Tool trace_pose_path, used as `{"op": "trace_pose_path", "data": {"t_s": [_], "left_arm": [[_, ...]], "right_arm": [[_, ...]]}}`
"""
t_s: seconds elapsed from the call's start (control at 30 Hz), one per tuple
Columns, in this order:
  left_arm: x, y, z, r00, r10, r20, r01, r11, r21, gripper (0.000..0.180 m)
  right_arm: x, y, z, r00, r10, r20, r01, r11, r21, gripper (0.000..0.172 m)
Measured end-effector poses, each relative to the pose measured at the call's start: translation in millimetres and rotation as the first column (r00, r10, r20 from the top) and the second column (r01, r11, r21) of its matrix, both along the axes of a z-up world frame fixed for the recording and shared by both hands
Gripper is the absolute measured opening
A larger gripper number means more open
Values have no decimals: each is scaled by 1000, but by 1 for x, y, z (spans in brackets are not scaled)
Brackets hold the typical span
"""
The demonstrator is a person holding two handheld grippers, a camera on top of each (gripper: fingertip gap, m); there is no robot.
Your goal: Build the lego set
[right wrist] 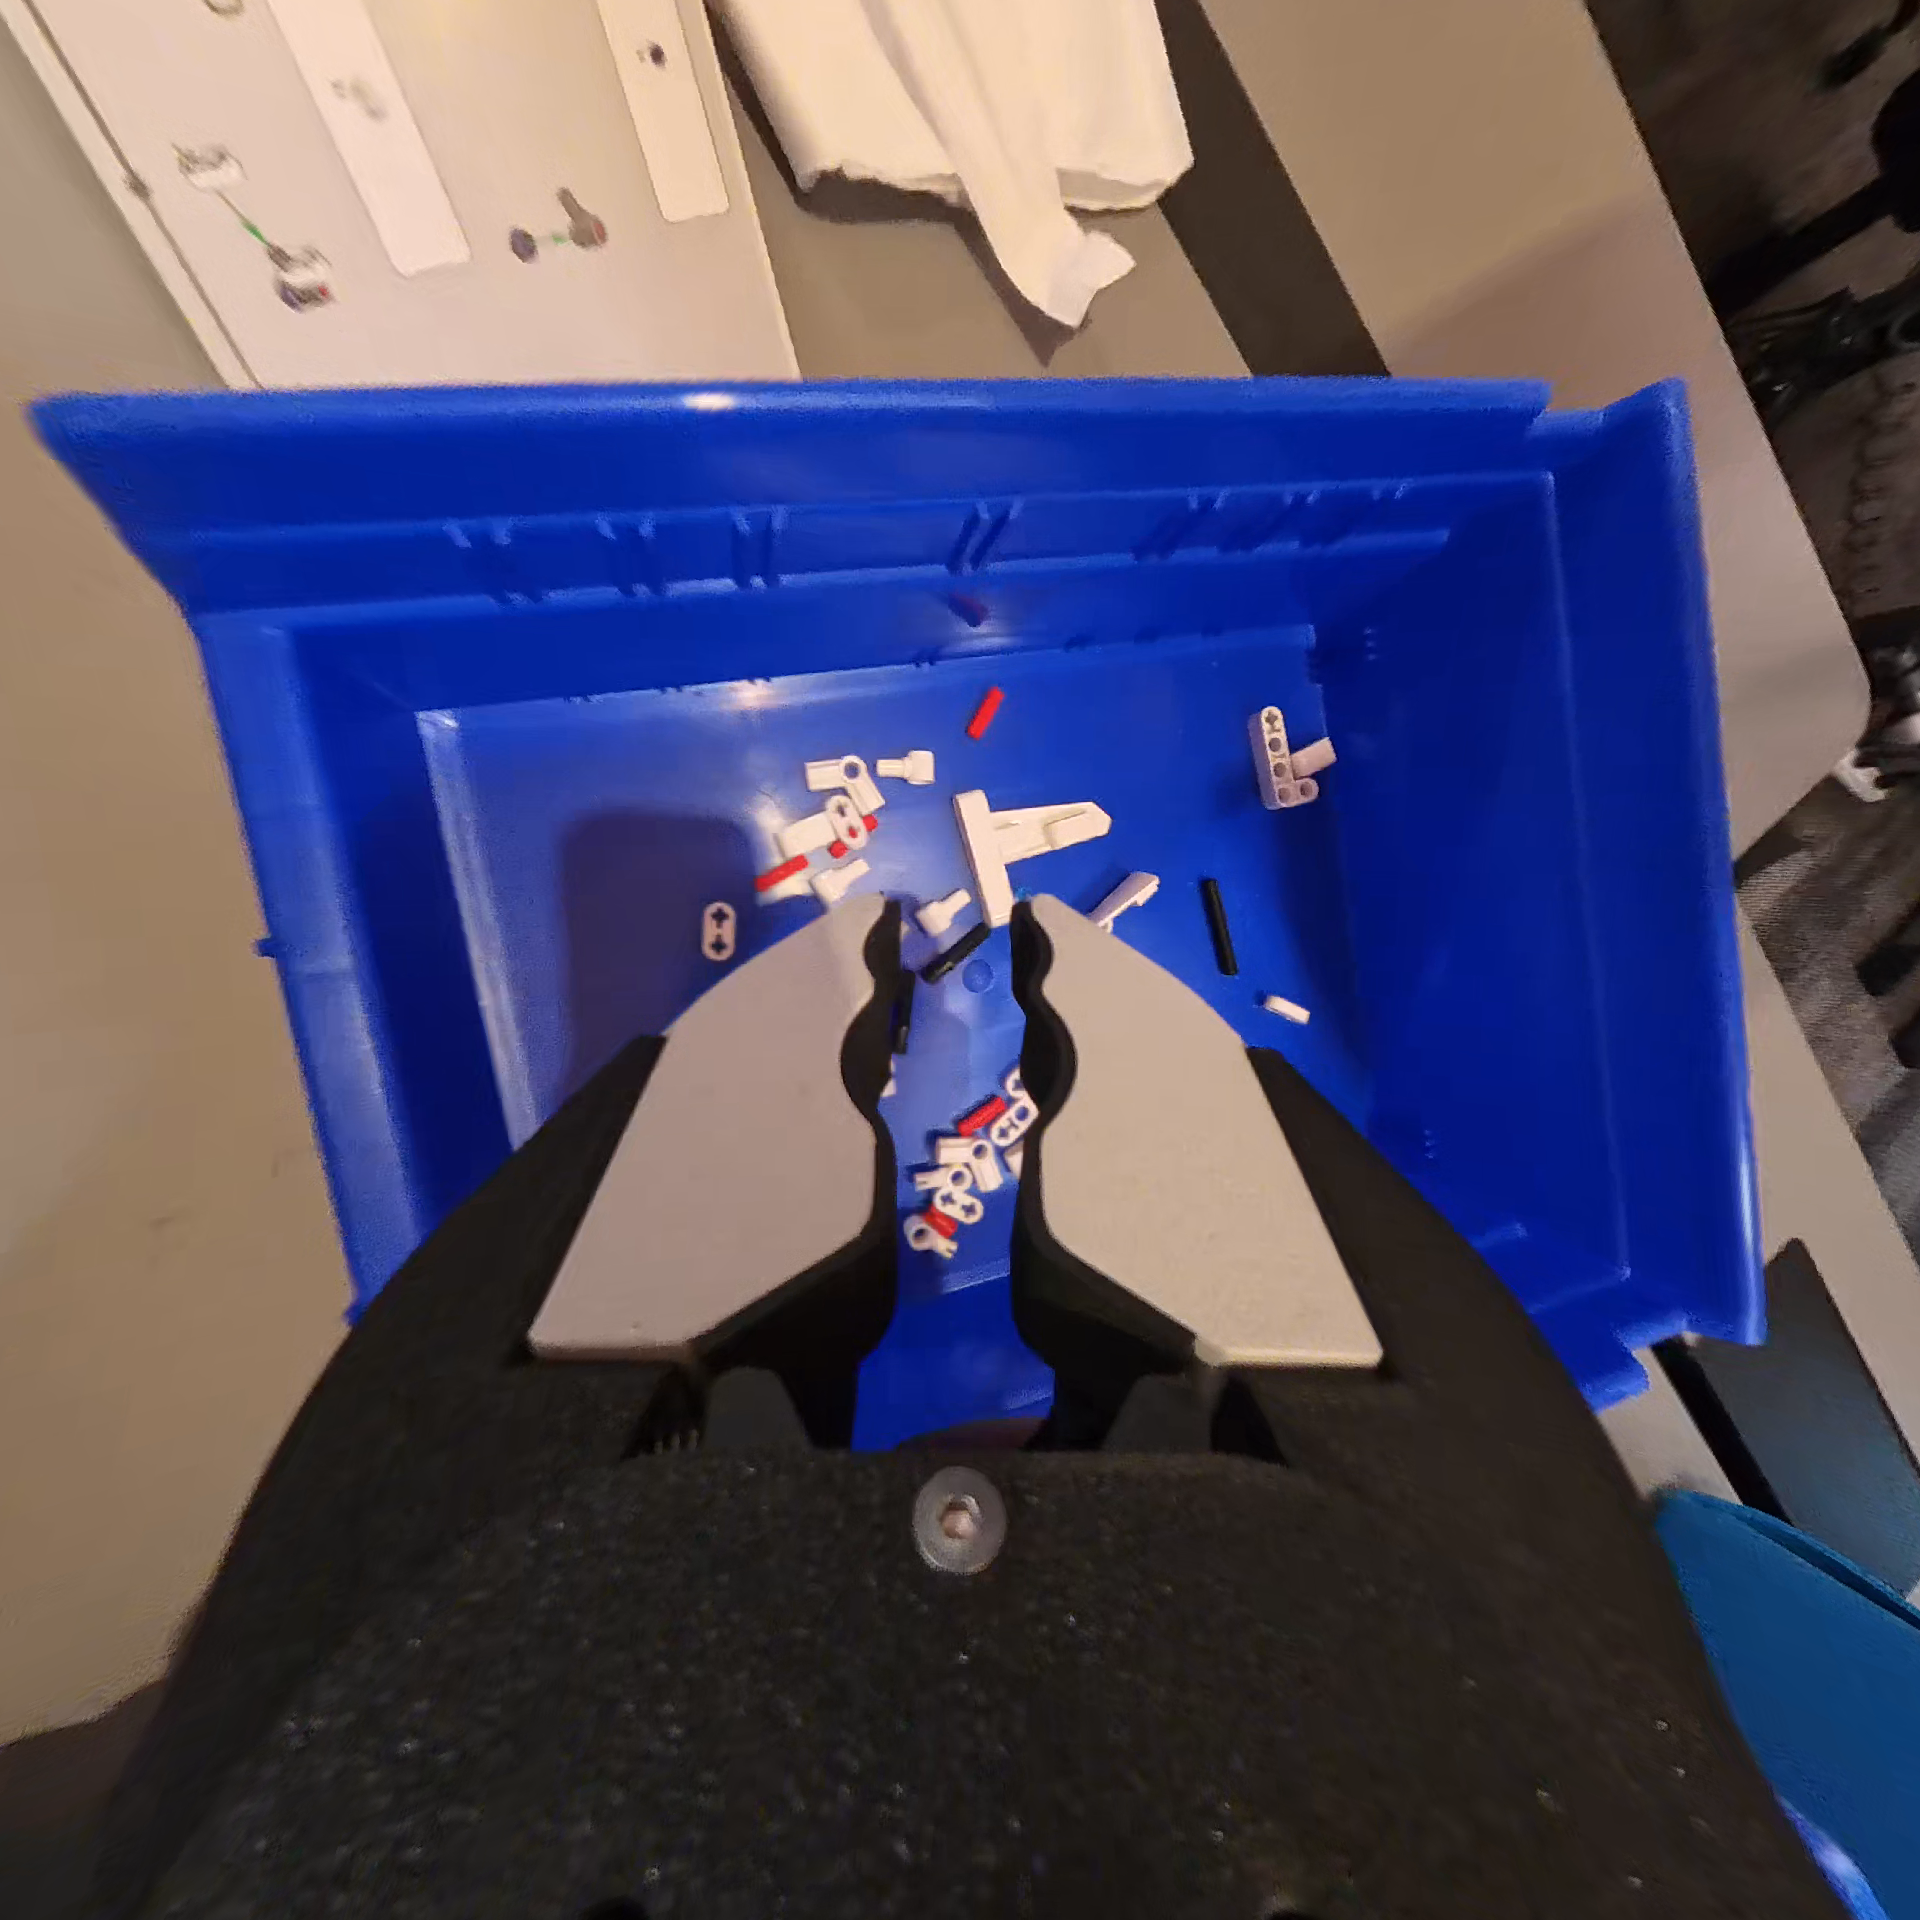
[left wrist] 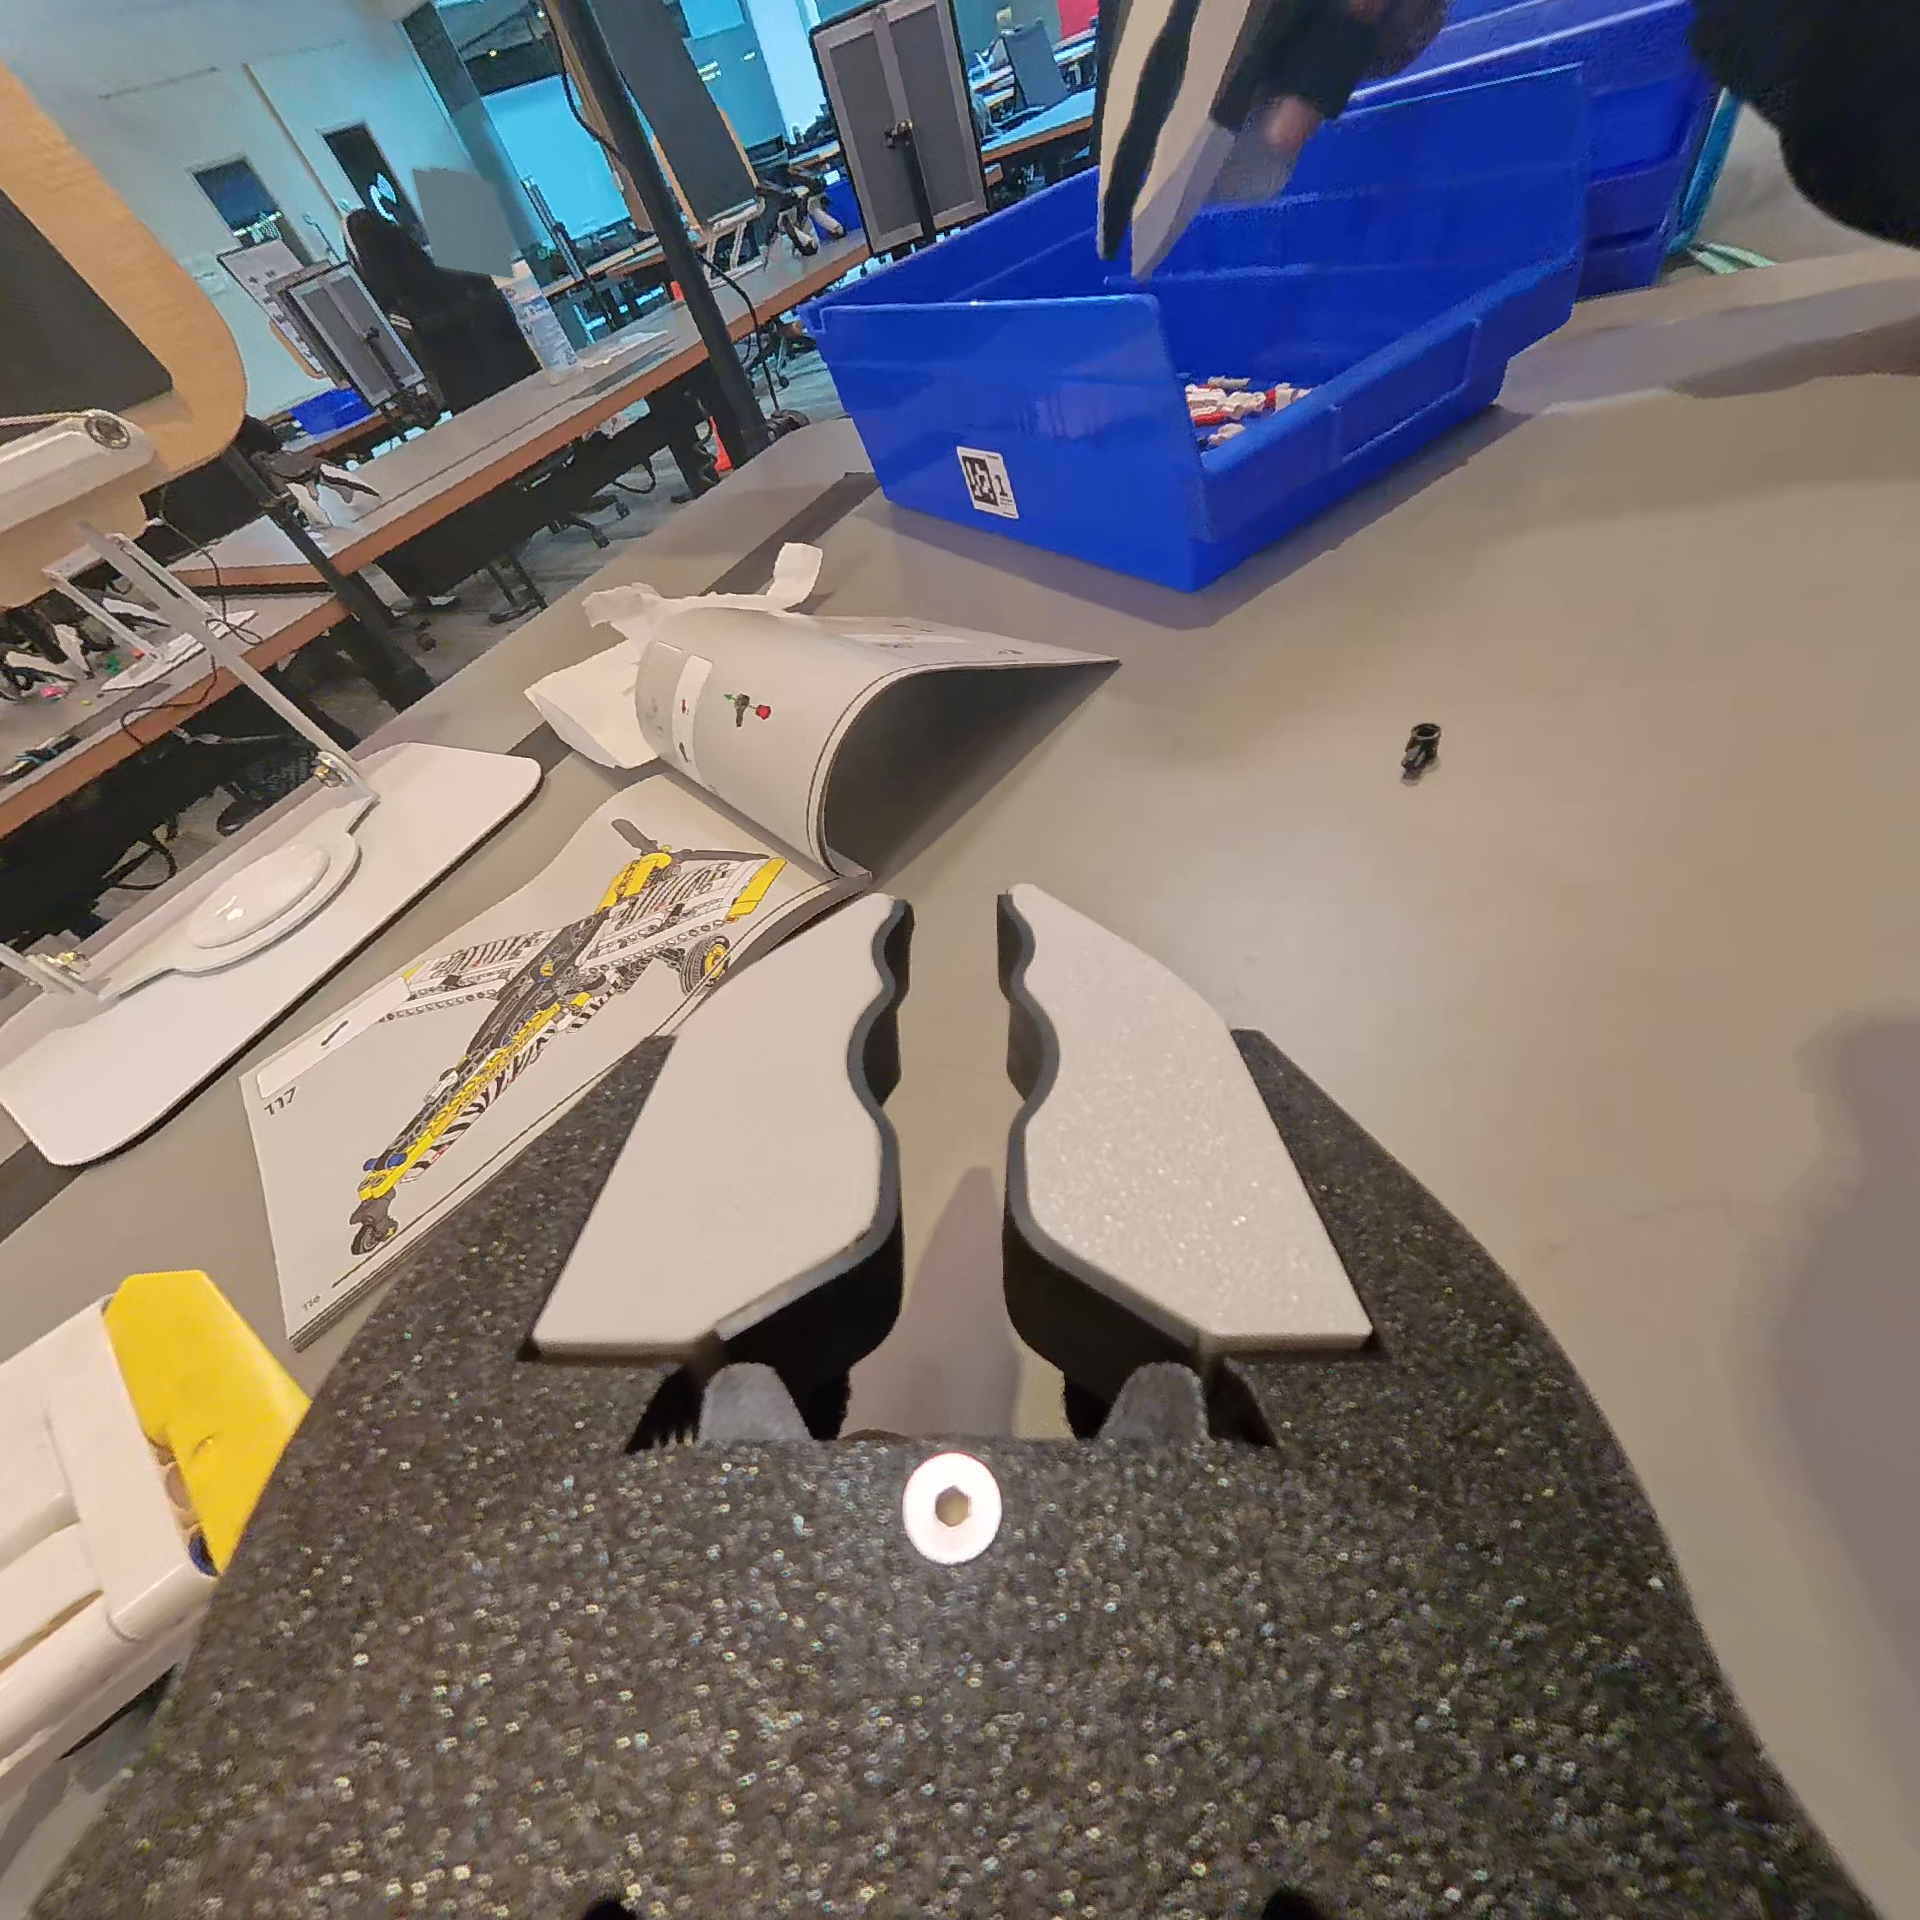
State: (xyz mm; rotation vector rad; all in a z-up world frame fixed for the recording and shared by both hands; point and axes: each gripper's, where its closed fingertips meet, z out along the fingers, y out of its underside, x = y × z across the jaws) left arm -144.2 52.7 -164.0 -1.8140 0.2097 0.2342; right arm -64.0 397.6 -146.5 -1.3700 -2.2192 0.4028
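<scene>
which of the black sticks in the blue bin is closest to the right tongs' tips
The short black stick lying aslant on the bin floor, seen between the open right tongs. The longer black stick lies off to their right.

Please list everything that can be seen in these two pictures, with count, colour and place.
Bin: one, blue, on the table, below the right tongs.
Small building parts: many, white, red, black, loose on the bin floor.
Instruction booklet: one, grey, open, left of the left tongs.
Small part: one, black, alone on the table.
Tissue: one, white, behind the booklet.
Stand base: one, white, far left.
Table: one, grey.
Left tongs: open, nothing between them, over the table.
Right tongs: open, over the bin.
</scene>
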Motion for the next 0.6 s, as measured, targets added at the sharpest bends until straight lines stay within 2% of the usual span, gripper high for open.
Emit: {"op": "trace_pose_path", "data": {"t_s": [0.3,0.47,0.6], "left_arm": [[2,0,0,1000,-21,16,21,1000,0,16],[0,1,-1,1000,-10,13,10,1000,-6,16],[0,2,-1,1000,0,-1,0,1000,-11,16]], "right_arm": [[10,25,3,996,-67,-61,68,998,14,20],[30,34,-11,996,-77,36,74,995,73,20],[42,44,-22,981,-62,183,30,985,169,20]]}}
